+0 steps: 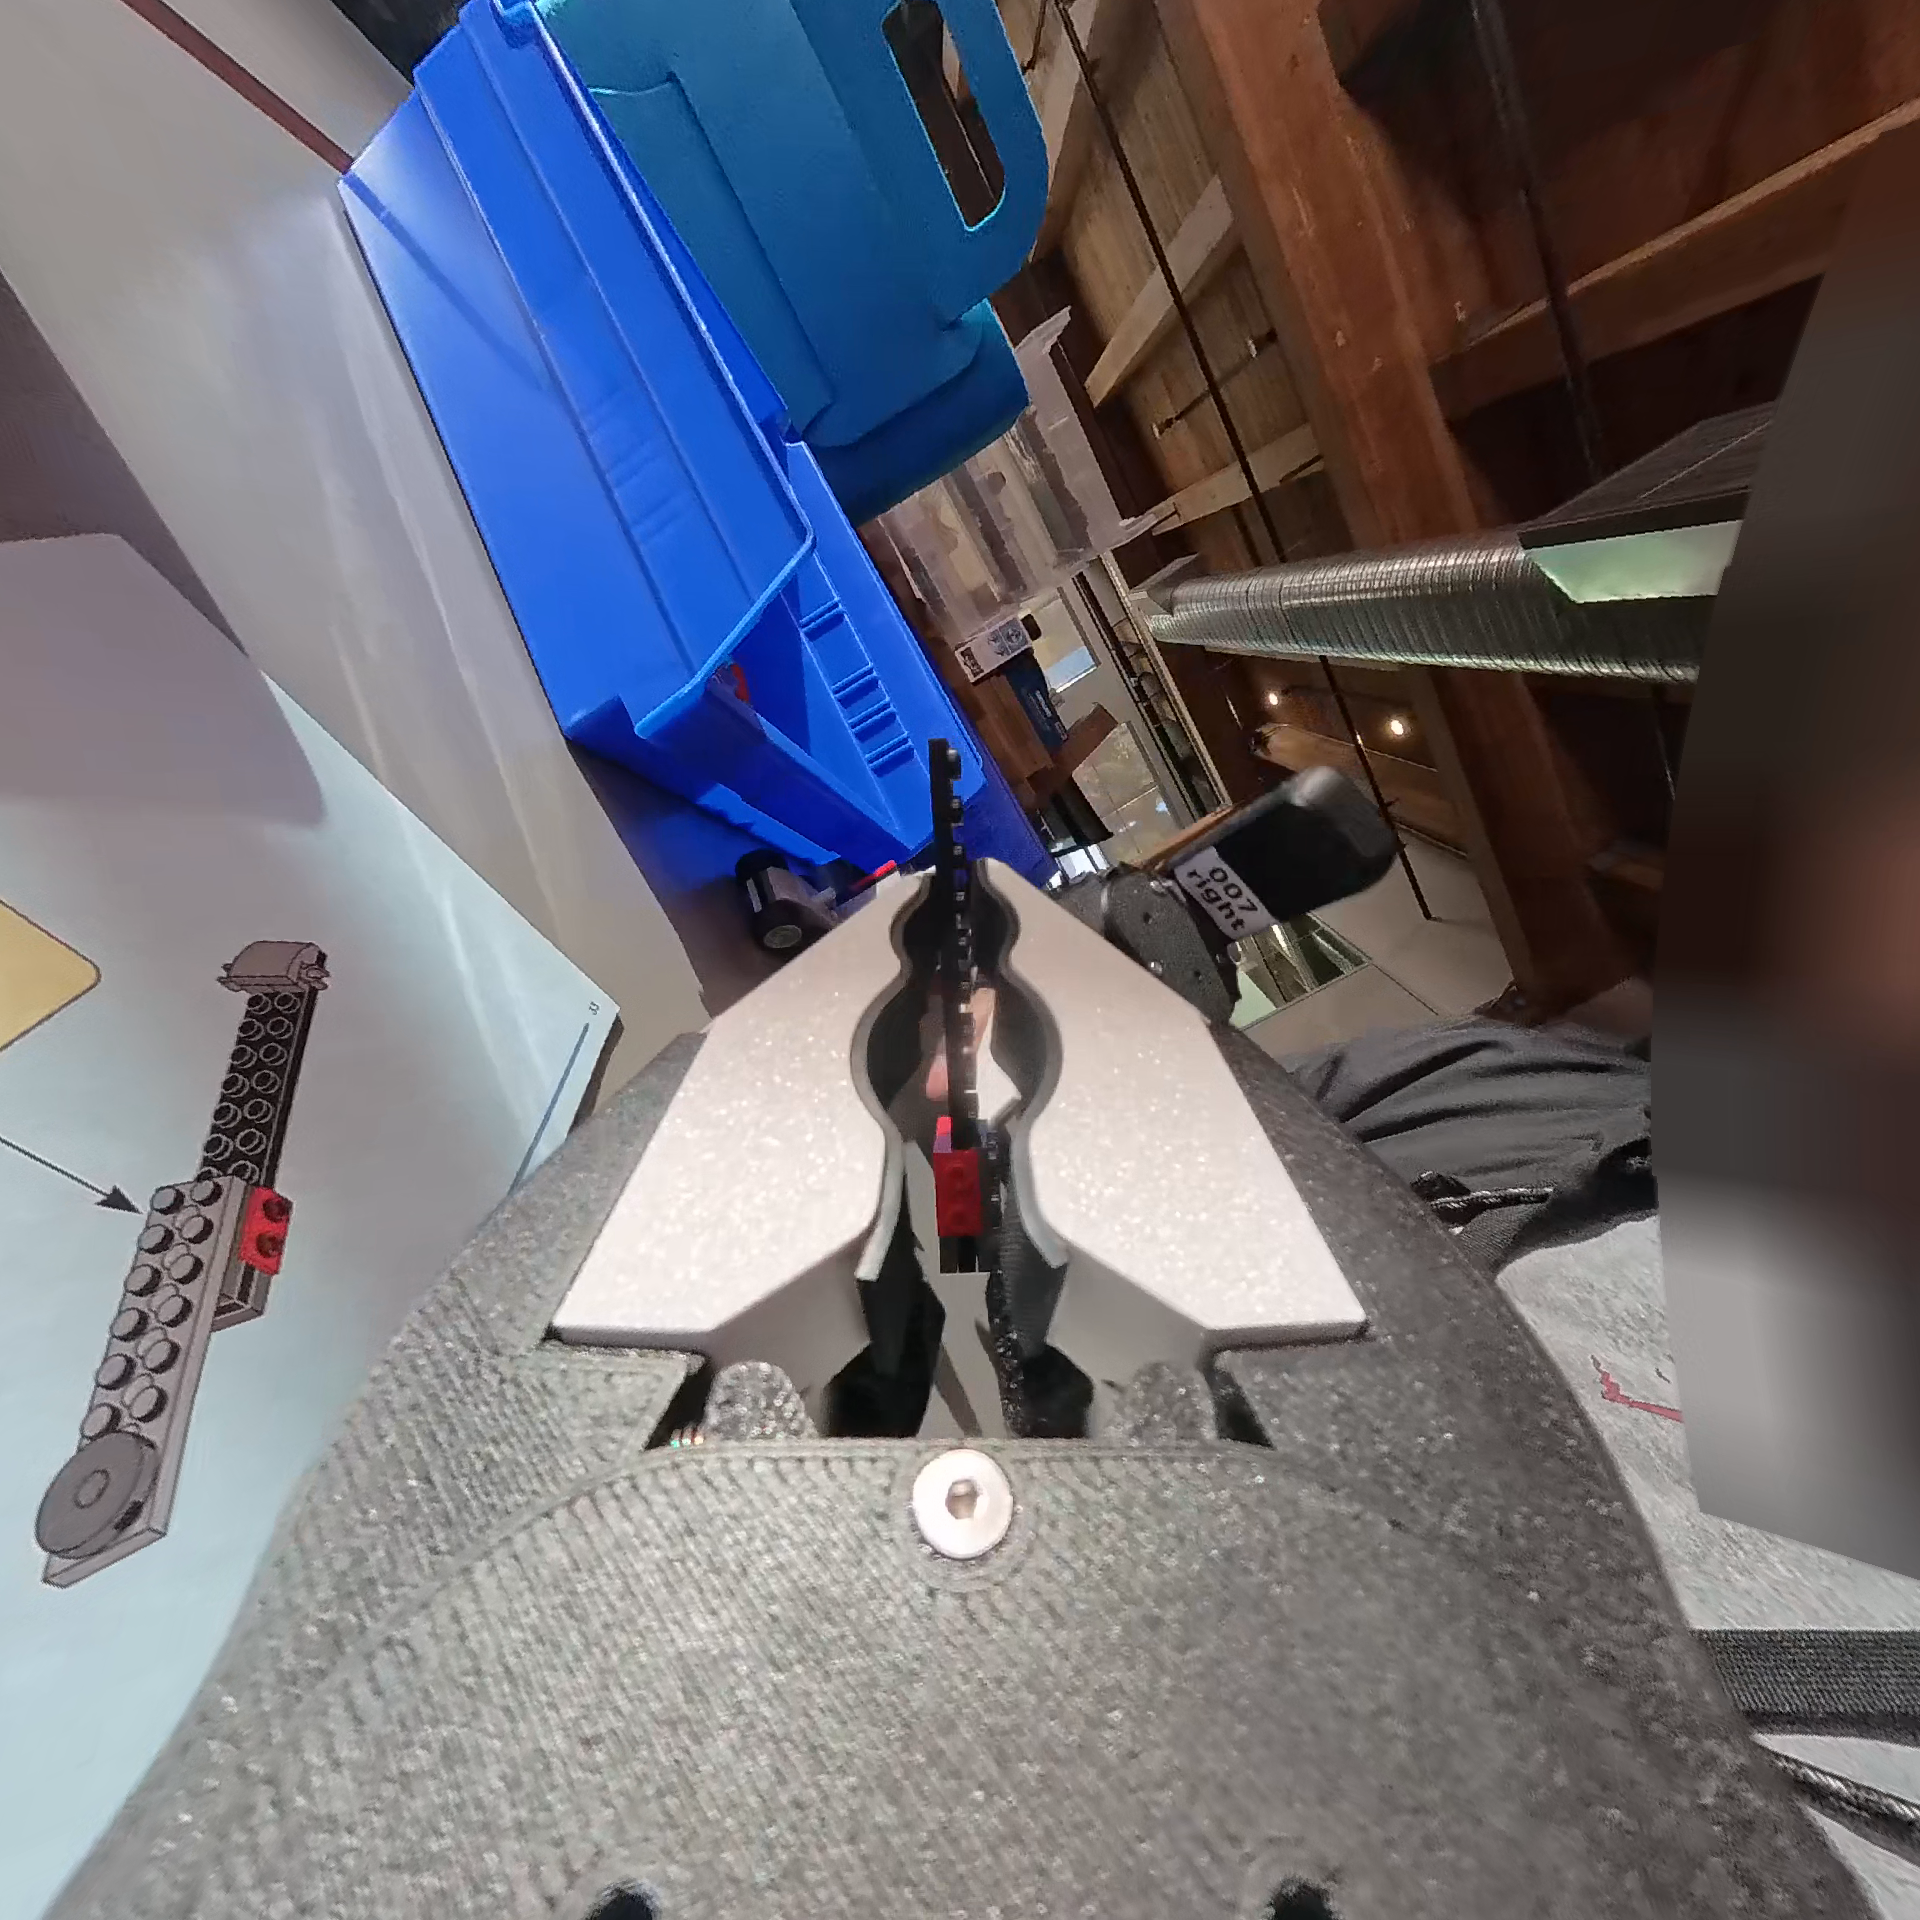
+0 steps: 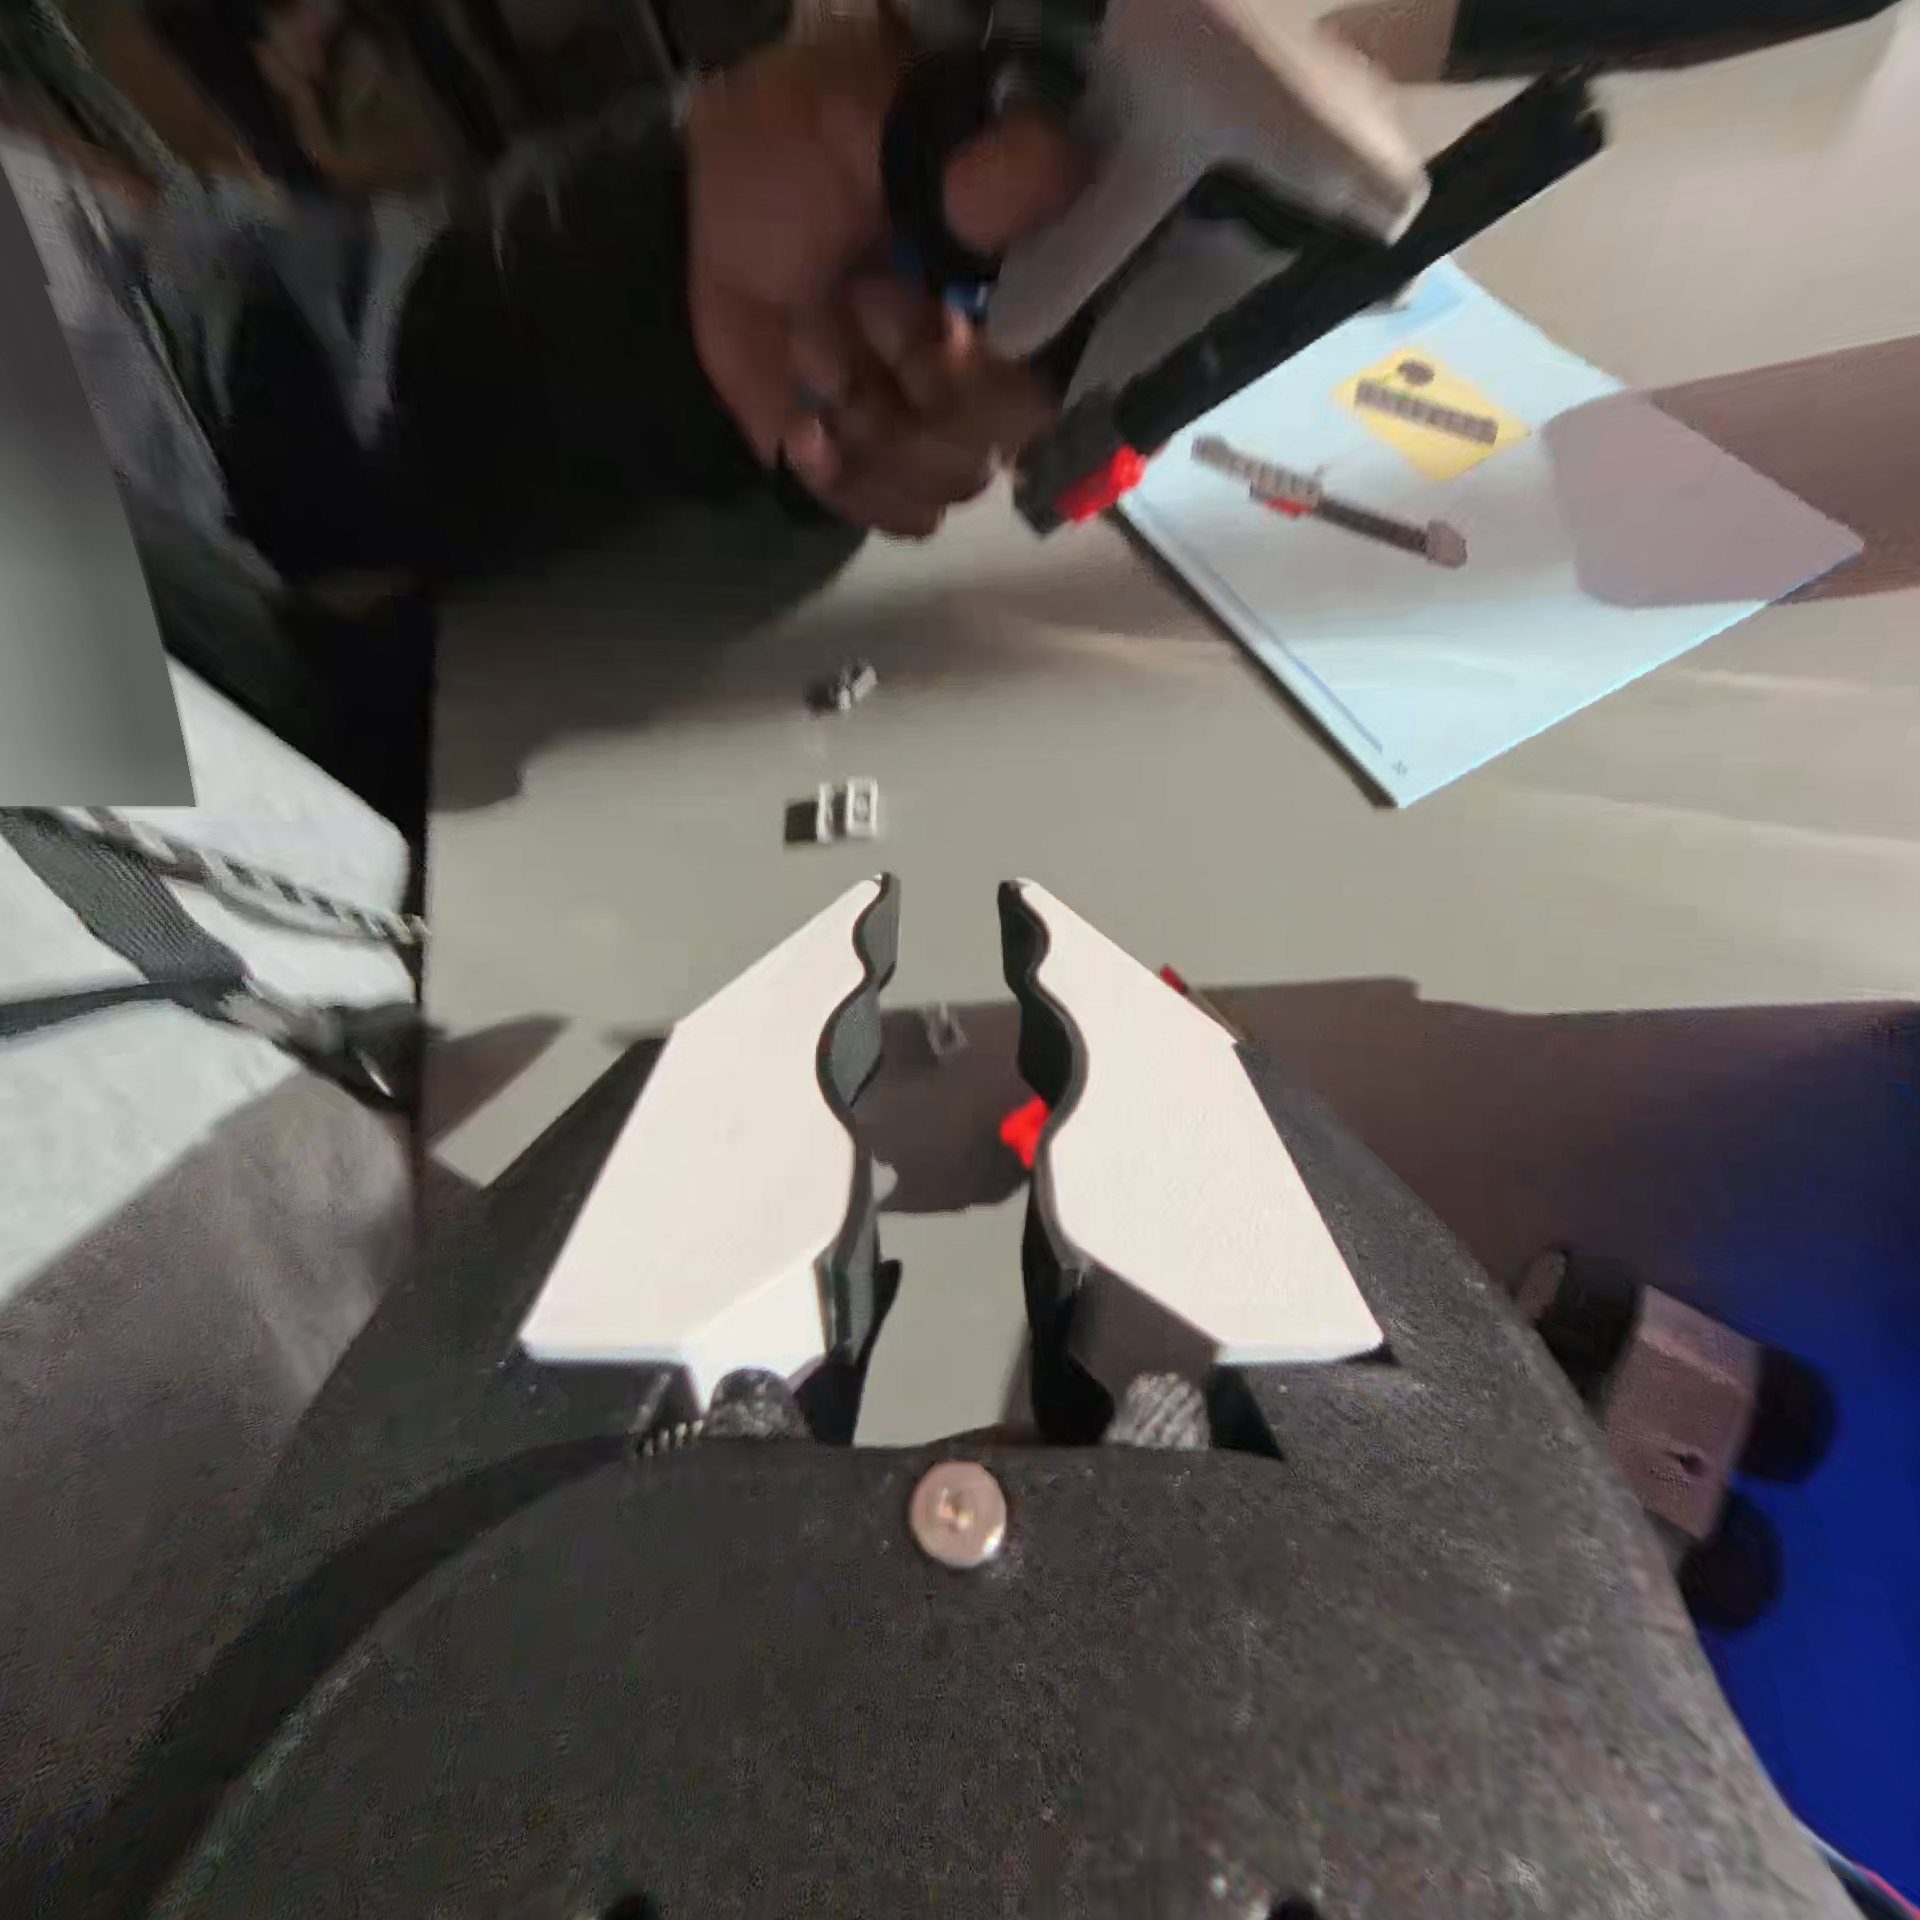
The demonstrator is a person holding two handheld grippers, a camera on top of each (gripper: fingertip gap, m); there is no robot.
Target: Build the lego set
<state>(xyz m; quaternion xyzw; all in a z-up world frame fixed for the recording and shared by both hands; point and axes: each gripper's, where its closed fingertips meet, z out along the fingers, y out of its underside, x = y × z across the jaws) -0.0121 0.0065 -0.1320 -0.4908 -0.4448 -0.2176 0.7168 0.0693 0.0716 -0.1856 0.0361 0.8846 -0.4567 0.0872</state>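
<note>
My left gripper (image 1: pixel 951 914) clamped the long black plate (image 1: pixel 951 883) with its red brick (image 1: pixel 958 1184) aloft above the table (image 2: pixel 1143 883), while my right gripper (image 2: pixel 948 883) hung parted and empty over loose grey pieces (image 2: pixel 836 810), which I judged needed square, centred pinching.

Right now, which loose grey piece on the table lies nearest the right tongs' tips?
The pale two-hole piece, just beyond the right tongs; the darker piece lies farther off.

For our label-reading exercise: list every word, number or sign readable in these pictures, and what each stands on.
White sticker on the black handle: legible print, not quoted here.
Instruction booklet: corner page mark, too small to read.
Shelf boxes: labels too small to read.
</note>
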